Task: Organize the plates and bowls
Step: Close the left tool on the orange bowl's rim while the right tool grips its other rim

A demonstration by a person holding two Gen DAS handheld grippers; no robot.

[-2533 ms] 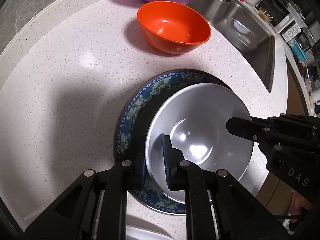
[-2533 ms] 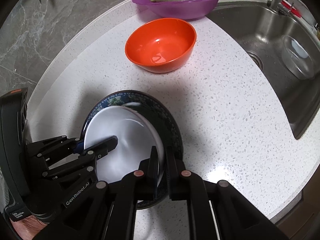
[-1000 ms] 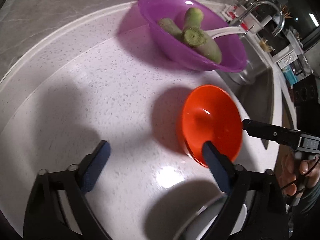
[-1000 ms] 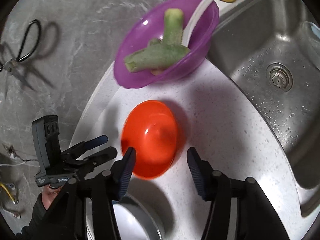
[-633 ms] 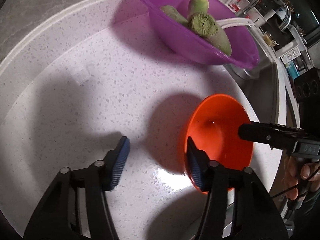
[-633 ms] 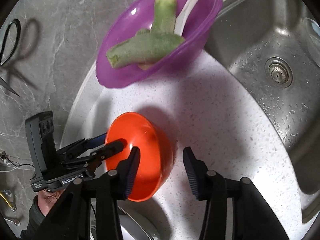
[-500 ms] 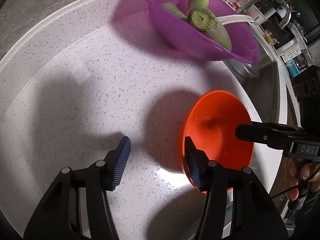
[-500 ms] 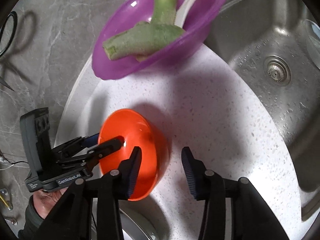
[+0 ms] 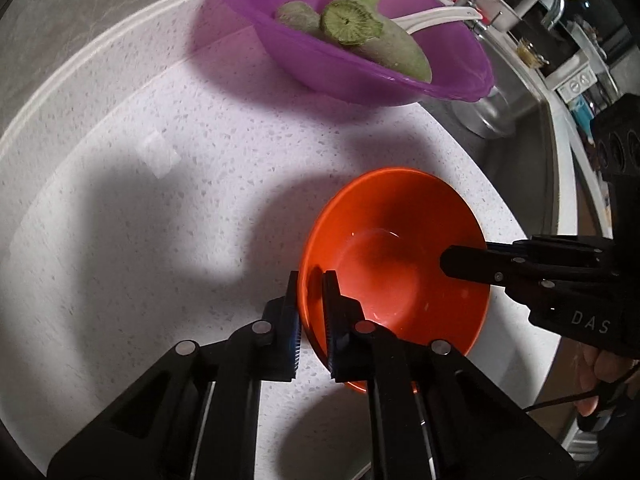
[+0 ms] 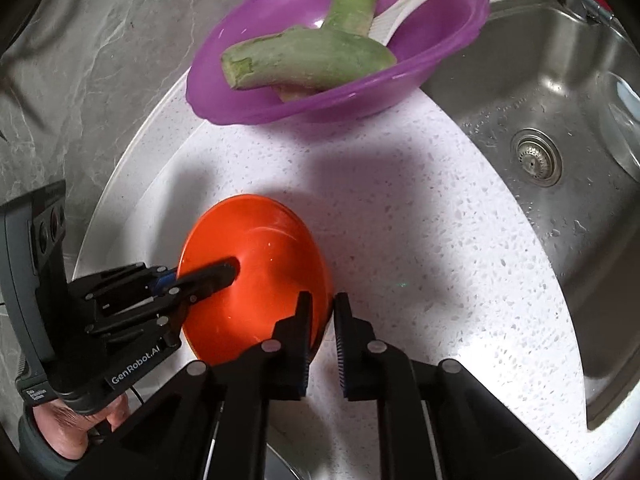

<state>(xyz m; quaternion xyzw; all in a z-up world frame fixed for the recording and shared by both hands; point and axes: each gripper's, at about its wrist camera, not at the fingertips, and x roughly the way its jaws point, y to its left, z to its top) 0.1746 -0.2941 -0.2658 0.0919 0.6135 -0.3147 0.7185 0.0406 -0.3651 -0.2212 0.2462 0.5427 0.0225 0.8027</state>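
Note:
An orange bowl sits on the white speckled counter. My left gripper is shut on the bowl's left rim, one finger inside and one outside. My right gripper is shut on the bowl's right rim in the same way. In the right wrist view the left gripper reaches in from the left. In the left wrist view the right gripper reaches in from the right. A sliver of the white bowl shows at the bottom edge.
A purple bowl with green vegetable pieces and a white spoon stands at the back of the counter. A steel sink lies to the right. The counter's front edge runs close below the orange bowl.
Both grippers let go of the white bowl on the blue plate and moved up to the orange bowl. In the last half second both closed on its opposite rims.

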